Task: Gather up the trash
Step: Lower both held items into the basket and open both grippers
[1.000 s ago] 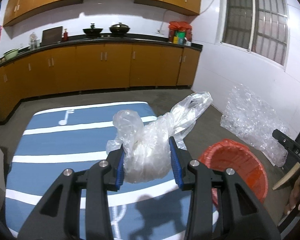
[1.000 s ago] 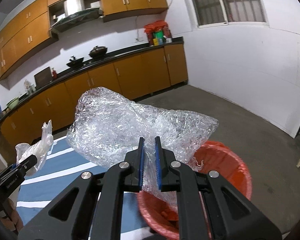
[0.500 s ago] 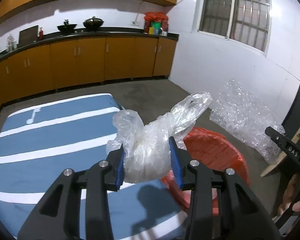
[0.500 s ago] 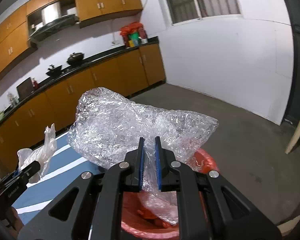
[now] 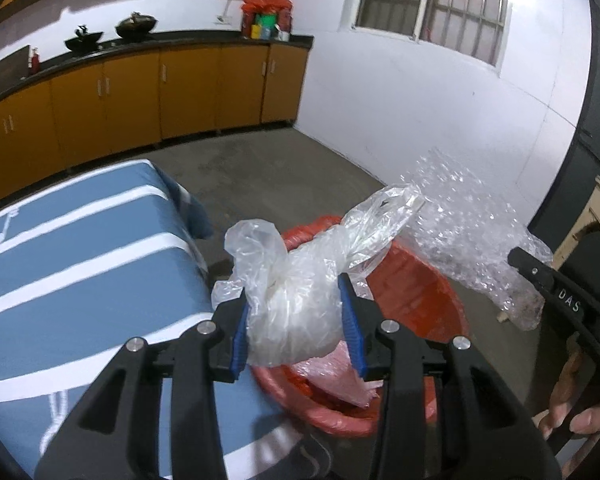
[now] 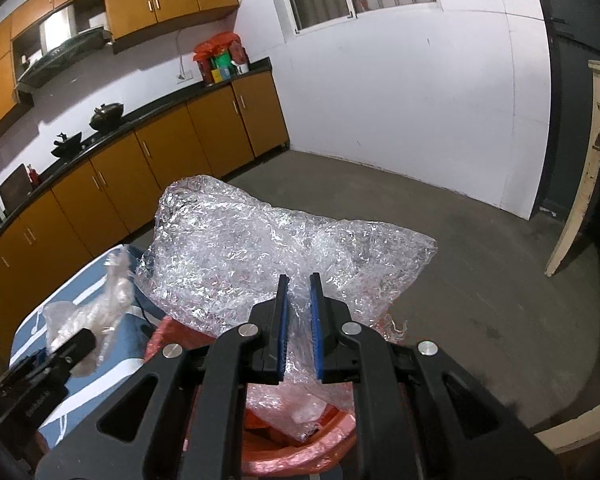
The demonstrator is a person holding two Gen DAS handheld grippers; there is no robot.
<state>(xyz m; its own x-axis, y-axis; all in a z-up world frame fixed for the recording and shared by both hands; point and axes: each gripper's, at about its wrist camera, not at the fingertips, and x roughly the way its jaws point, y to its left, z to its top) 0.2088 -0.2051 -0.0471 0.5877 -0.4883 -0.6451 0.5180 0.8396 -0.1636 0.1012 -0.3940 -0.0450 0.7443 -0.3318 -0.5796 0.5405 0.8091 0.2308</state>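
My left gripper (image 5: pixel 298 320) is shut on a crumpled clear plastic bag (image 5: pixel 296 280), held over the near rim of a red bin (image 5: pixel 432 288) lined with red plastic. My right gripper (image 6: pixel 298 312) is shut on a large sheet of bubble wrap (image 6: pixel 260 248) that hangs above the same red bin (image 6: pixel 300 460). From the left wrist, the bubble wrap (image 5: pixel 468 232) shows at the right with the right gripper's arm. From the right wrist, the plastic bag (image 6: pixel 96 312) and the left gripper appear at the lower left.
A table with a blue cloth striped in white (image 5: pixel 80 264) stands left of the bin. Orange kitchen cabinets (image 5: pixel 140 96) with a dark counter line the far wall. A pale wooden furniture leg (image 6: pixel 580 184) stands at the right on the grey concrete floor. A hand (image 5: pixel 572 420) holds the right gripper.
Both grippers have swung right and lower, from over the blue cloth to above the red bin, still carrying the bag and the bubble wrap. Both grips are unchanged.
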